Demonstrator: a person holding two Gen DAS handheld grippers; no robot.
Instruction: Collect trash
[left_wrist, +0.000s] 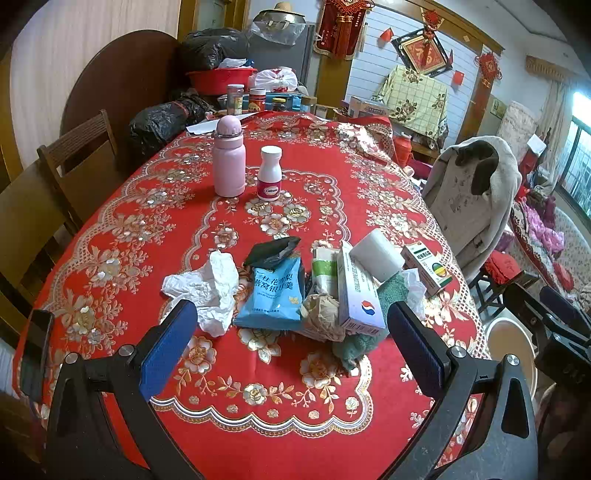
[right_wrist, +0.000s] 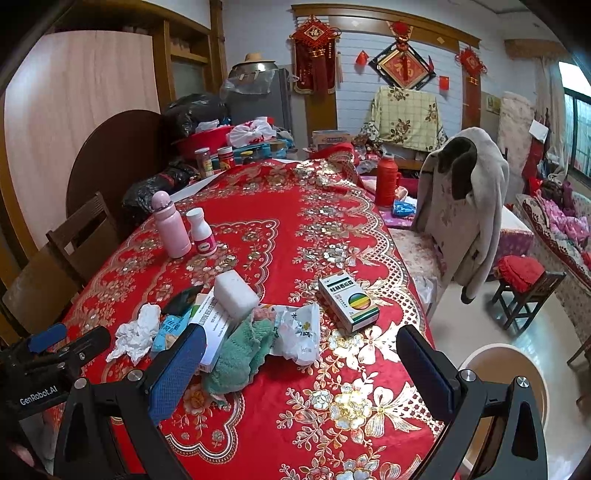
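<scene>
Trash pile (left_wrist: 295, 291) sits mid-table (left_wrist: 258, 417), dead ahead of the left gripper (left_wrist: 291, 347), jaws apart and empty. Right gripper (right_wrist: 301, 365), also apart, faces the green box (right_wrist: 349, 301); bin (right_wrist: 506, 369) lies beyond the table edge, right side.

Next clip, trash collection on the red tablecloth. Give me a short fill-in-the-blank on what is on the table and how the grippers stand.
1. Both the left gripper and the right gripper are ____ and hold nothing.
2. The white foam block rests on top of the white ____ box.
3. The white pill bottle stands beside the ____ flask.
4. The crumpled tissue lies to the left of the ____ snack packet.

Missing words: open; medicine; pink; blue
</scene>
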